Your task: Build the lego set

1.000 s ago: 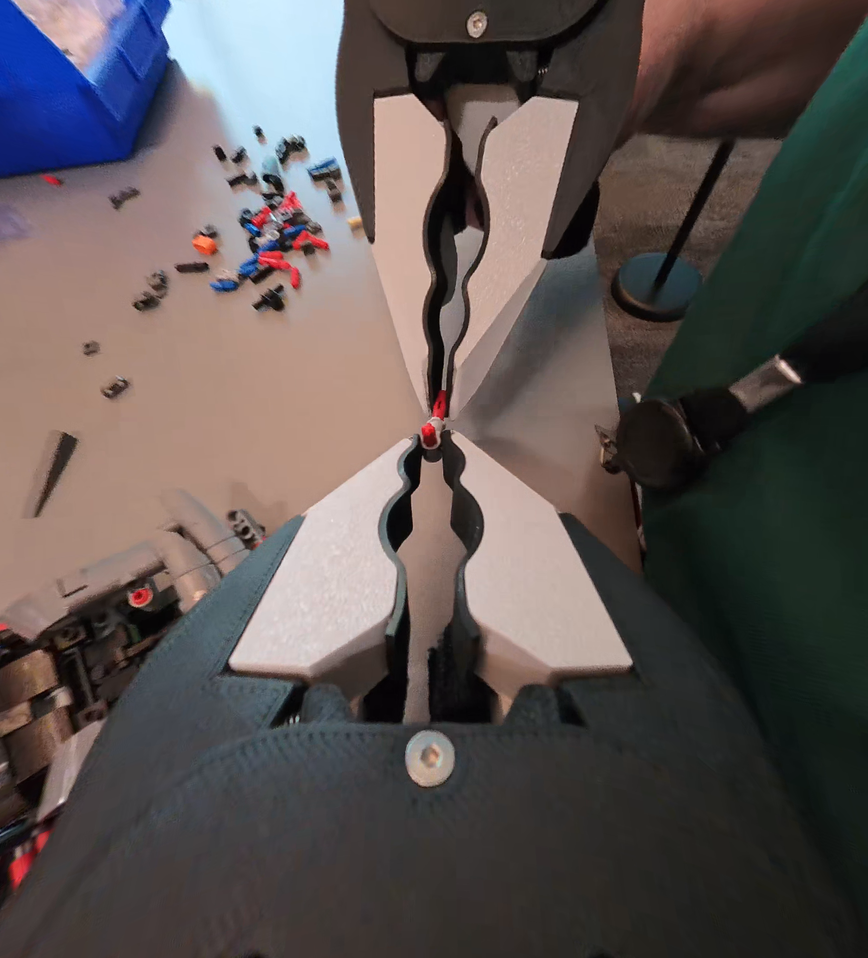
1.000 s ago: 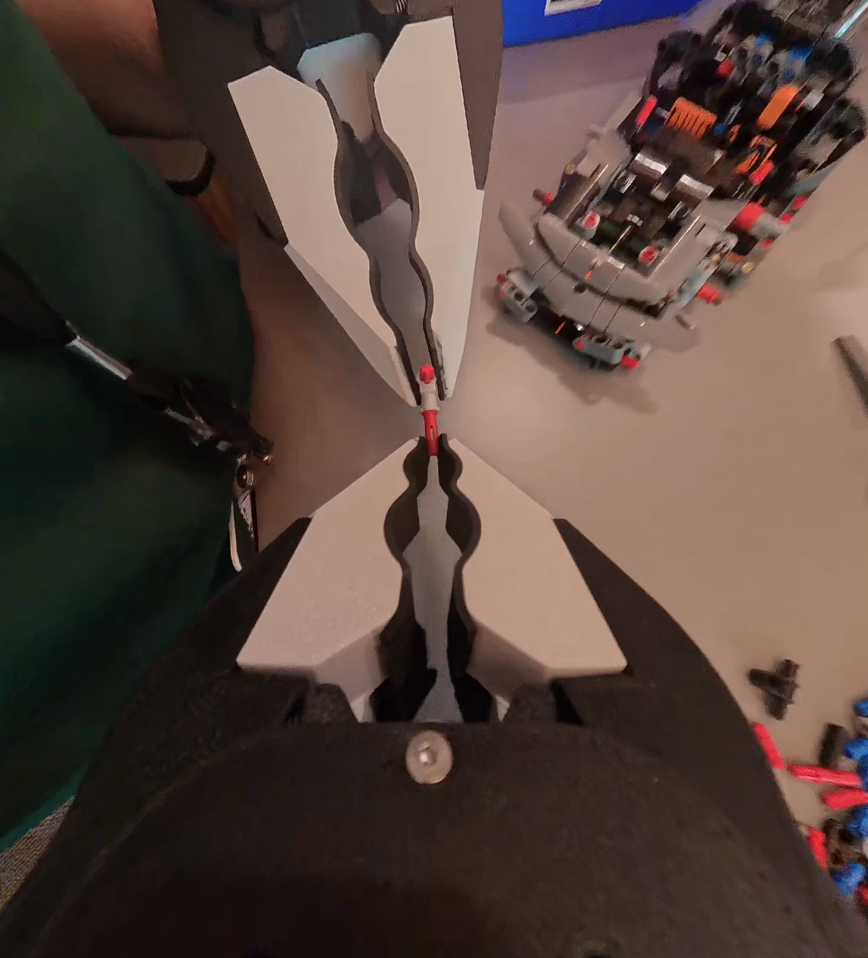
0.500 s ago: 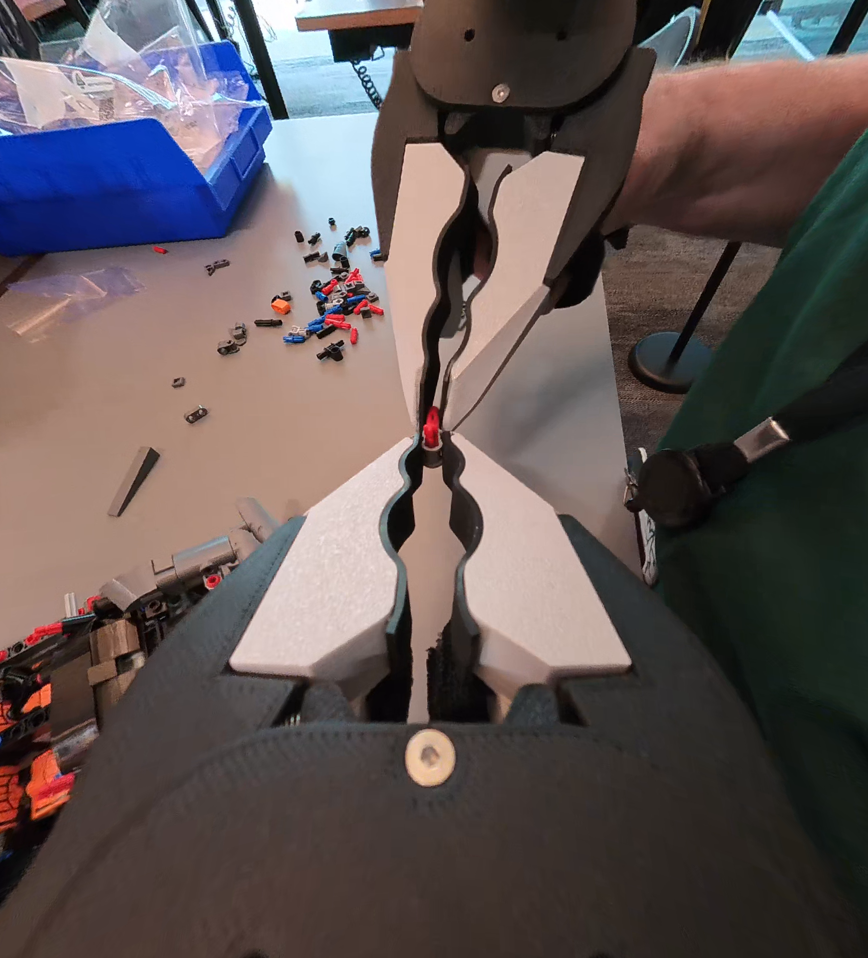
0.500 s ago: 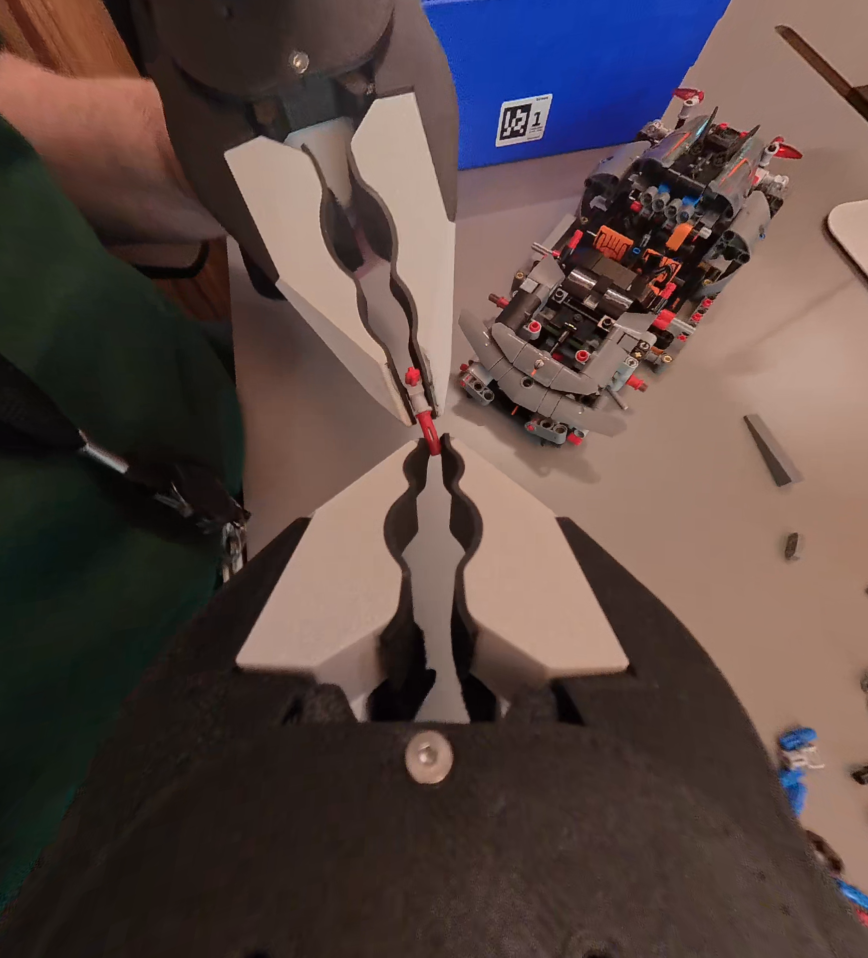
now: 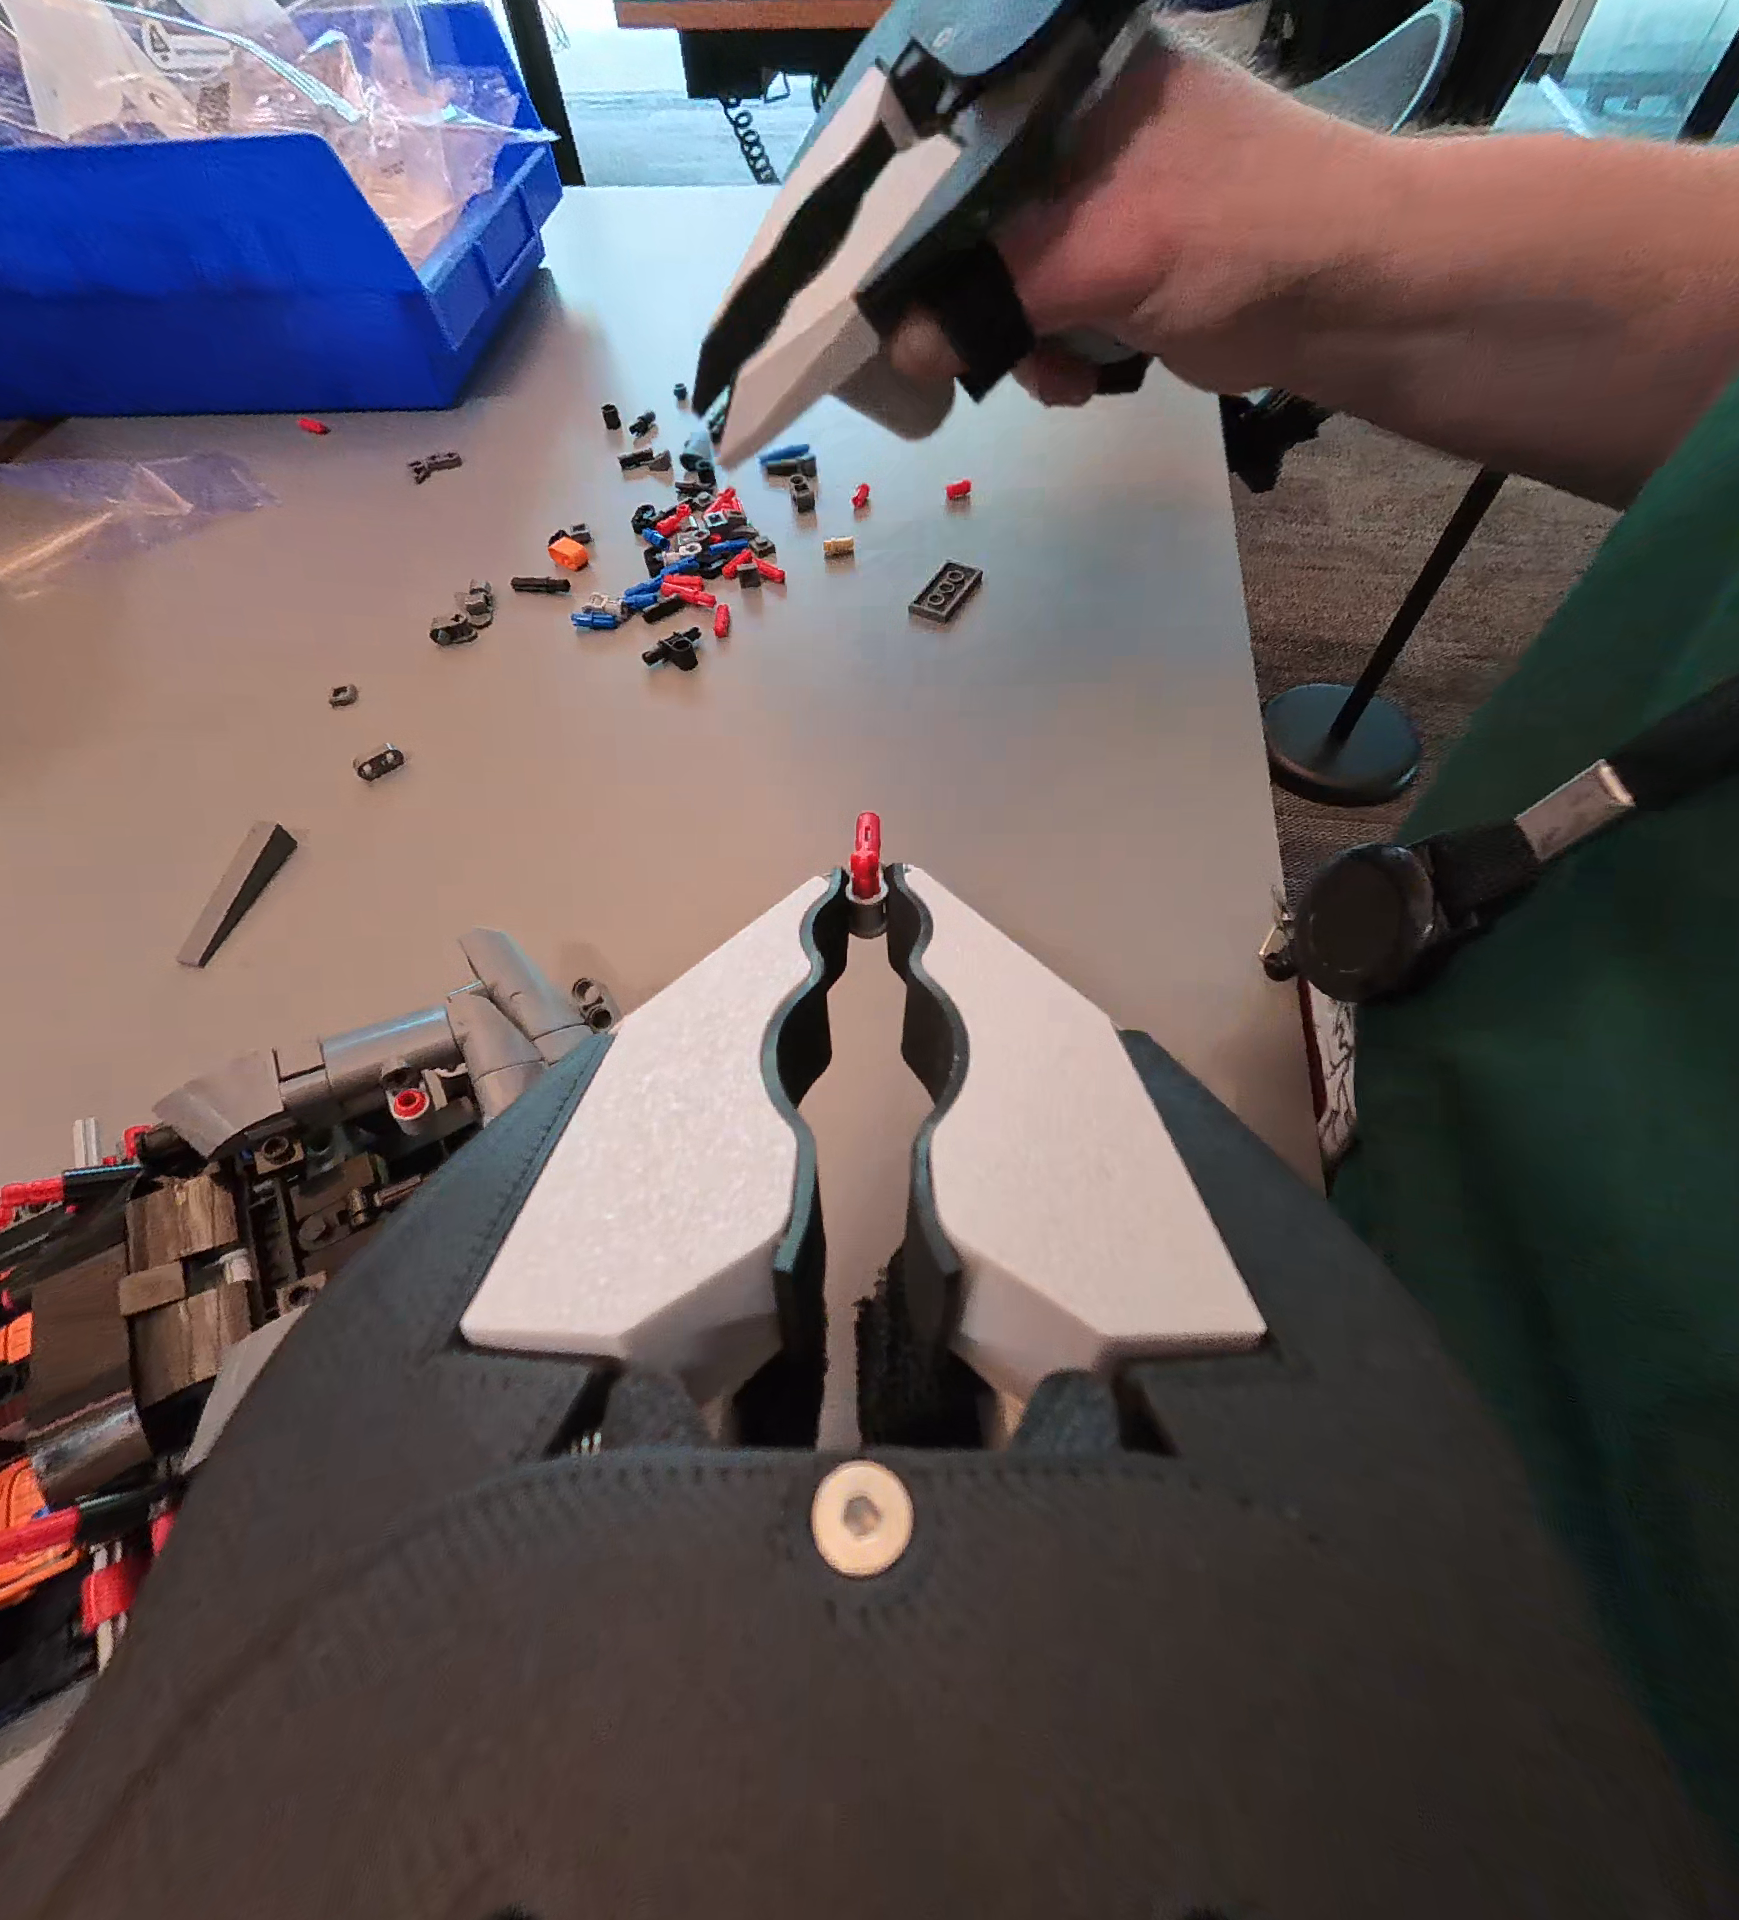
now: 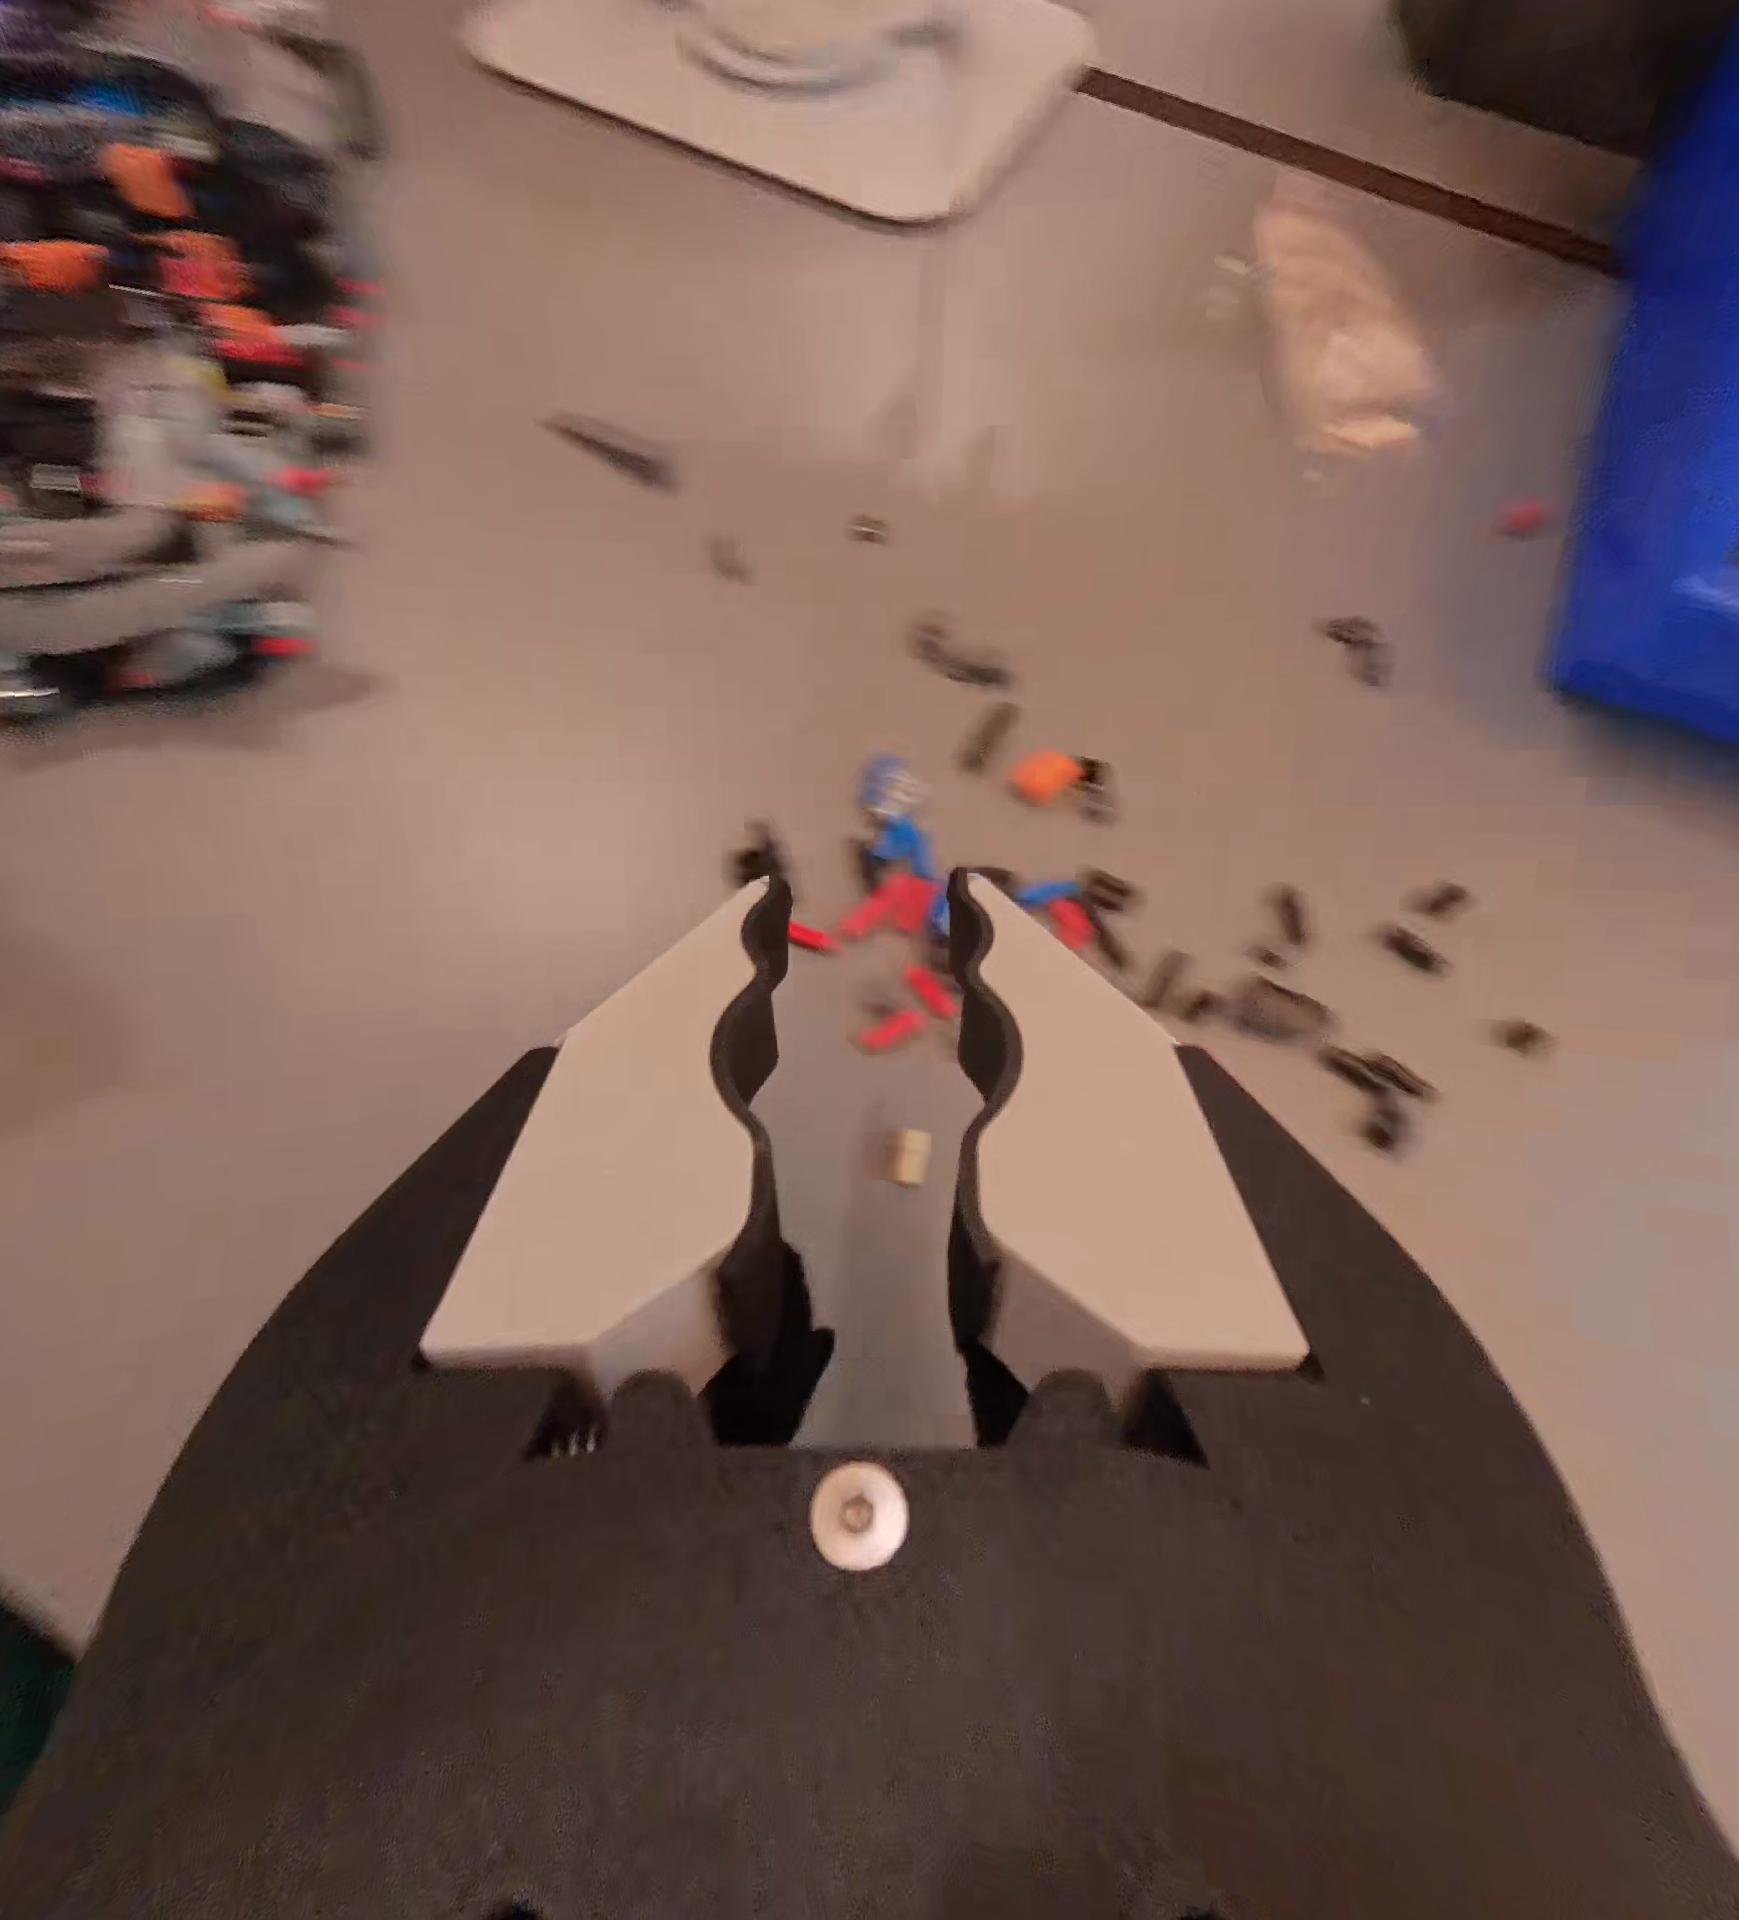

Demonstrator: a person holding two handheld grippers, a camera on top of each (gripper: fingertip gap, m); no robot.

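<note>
My left gripper (image 5: 867, 881) is shut on a small grey piece with a red pin (image 5: 865, 844) sticking out of its tips, held above the grey table. My right gripper (image 6: 860, 891) is open and empty, hovering over the pile of small loose lego pieces (image 6: 906, 914); it also shows in the left wrist view (image 5: 730, 416), held by a hand at the far side of that pile (image 5: 699, 551). The half-built lego car (image 5: 169, 1195) lies at the lower left of the left wrist view and, blurred, at the upper left of the right wrist view (image 6: 117, 364).
A blue bin (image 5: 221, 260) with clear plastic bags stands at the back left. A dark wedge piece (image 5: 236, 891), a dark flat plate (image 5: 945, 592) and a tan piece (image 6: 906, 1153) lie loose. A white tray (image 6: 792, 94) is at the far edge. The table edge (image 5: 1249, 831) runs along the right. Spacing between my two grippers at the tips: around 20 centimetres.
The two grippers were tip to tip on the red pin piece. The right gripper has let go, opened and swung away to the pile of loose pieces. The left keeps the piece.
</note>
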